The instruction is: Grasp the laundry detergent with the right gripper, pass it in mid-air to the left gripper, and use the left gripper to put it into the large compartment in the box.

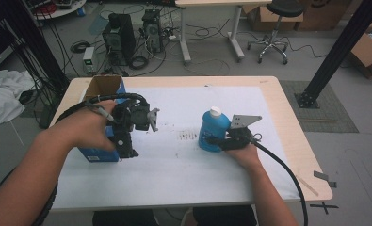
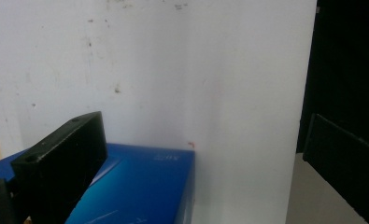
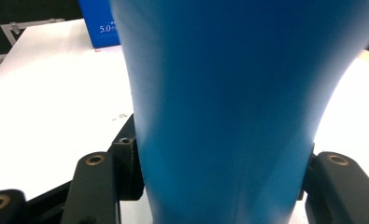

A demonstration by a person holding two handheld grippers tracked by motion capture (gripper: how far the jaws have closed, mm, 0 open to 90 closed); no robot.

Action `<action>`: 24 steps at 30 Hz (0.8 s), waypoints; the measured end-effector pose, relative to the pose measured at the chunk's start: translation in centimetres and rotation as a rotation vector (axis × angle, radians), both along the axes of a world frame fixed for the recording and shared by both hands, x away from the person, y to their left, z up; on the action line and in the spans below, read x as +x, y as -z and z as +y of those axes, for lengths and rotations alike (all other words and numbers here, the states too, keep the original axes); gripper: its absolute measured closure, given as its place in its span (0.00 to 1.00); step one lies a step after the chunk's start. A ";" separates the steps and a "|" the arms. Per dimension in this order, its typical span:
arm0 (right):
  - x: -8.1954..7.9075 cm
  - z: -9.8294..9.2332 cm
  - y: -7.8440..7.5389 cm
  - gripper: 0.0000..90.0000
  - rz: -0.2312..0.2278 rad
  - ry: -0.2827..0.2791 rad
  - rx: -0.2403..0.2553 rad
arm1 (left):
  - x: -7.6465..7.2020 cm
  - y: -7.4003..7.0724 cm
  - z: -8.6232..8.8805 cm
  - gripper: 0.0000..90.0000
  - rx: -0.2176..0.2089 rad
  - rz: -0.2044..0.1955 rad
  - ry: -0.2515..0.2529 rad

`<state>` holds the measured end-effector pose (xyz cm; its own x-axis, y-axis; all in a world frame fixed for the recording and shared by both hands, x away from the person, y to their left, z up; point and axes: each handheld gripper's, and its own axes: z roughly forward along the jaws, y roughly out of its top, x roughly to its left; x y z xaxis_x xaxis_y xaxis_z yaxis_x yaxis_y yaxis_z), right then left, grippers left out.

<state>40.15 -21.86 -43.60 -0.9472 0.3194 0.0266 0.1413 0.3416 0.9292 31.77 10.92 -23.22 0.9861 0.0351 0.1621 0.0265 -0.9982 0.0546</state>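
Observation:
A blue bottle (image 1: 210,133) with a white cap (image 1: 215,111) stands upright right of centre on the white sheet (image 1: 174,165). My right gripper (image 1: 212,141) is shut on its lower body; in the right gripper view the bottle (image 3: 219,112) sits between the two black jaws, which press on its sides. At the left stands a blue box (image 1: 98,153) with an open cardboard top. My left gripper (image 1: 123,149) is held against the box's right front corner. Its jaws stand wide apart, one over the box (image 2: 140,186), and they grip nothing.
The white sheet covers most of the wooden table (image 1: 294,141), with bare wood at the right and far edges. On the floor beyond are computer towers (image 1: 120,35), cables, a stool (image 1: 275,28) and a black post (image 1: 334,52). A white cloth (image 1: 2,94) lies left.

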 end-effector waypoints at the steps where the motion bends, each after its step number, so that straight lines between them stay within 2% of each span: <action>1: 0.0 0.0 0.0 0.47 -0.001 0.000 -0.001 | 0.0 0.0 -0.1 0.00 0.000 0.000 0.000; 6: 0.0 0.0 -0.3 0.49 0.003 0.001 -0.017 | 0.0 0.1 -0.3 0.00 -0.003 0.001 0.004; 9: -0.1 -0.1 -0.4 0.49 0.023 -0.003 -0.023 | 0.1 0.0 -0.4 0.00 -0.003 0.000 0.006; 13: -0.5 -0.3 -1.2 0.50 0.014 -0.019 -0.049 | 0.1 -0.1 -0.5 0.00 -0.005 -0.004 0.006; 17: -1.2 -0.5 -2.7 0.50 -0.012 -0.040 -0.060 | 0.2 -0.3 -0.6 0.00 -0.004 -0.006 0.008; 24: -3.1 -0.5 -6.5 0.50 -0.067 -0.100 -0.048 | 0.4 -1.0 -1.2 0.00 0.003 -0.004 0.015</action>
